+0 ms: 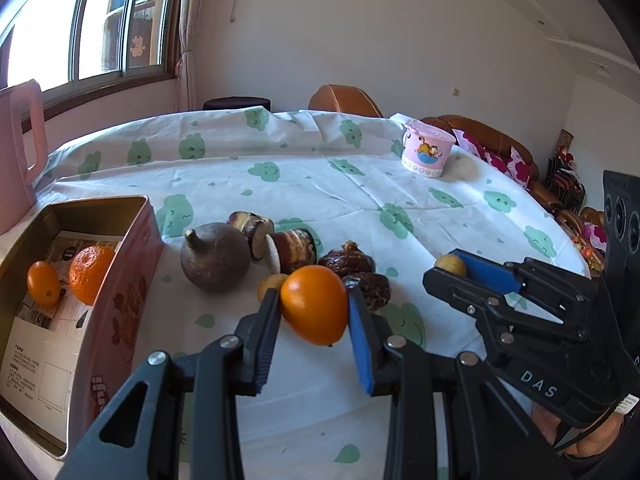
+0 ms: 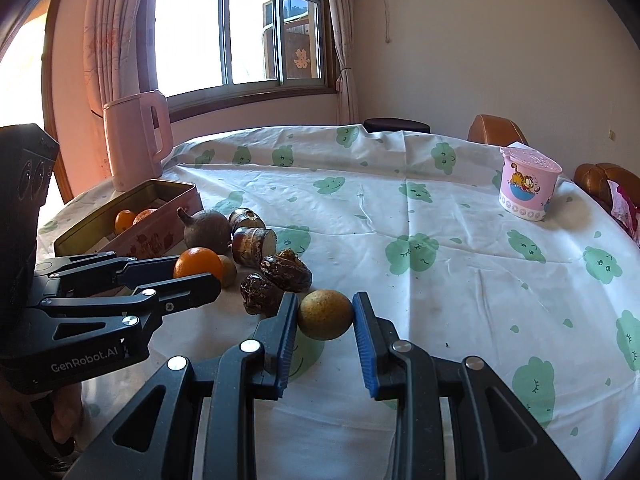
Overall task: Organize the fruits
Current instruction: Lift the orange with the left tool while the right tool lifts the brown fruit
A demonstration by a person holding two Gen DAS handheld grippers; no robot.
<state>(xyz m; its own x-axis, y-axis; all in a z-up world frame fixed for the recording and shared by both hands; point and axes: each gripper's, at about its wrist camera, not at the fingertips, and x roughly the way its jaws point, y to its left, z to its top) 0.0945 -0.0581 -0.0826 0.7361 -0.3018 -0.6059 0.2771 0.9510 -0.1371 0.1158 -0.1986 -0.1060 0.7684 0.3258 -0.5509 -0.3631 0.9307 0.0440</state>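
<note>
Two grippers are clamped: left gripper (image 1: 314, 312) on an orange (image 1: 314, 305), right gripper (image 2: 325, 314) on a brown fruit (image 2: 325, 314), tin (image 1: 116, 280) at nine o'clock.

Orange (image 1: 314, 304) clamped in left tool (image 1: 314, 312); small tan fruit (image 2: 326, 314) in right tool (image 2: 325, 320); 2 oranges (image 1: 66, 276) in tin (image 1: 120, 280).

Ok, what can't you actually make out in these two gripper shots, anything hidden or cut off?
- Tin box: left wrist view, bottom edge cuts off its near end; print on the paper inside is too small to read.
- Tin's contents: right wrist view, its wall hides all but the tops of two oranges.
- Small tan fruit: left wrist view, mostly hidden by left gripper and its orange.
- Pink jug: left wrist view, cut off at left.
</note>
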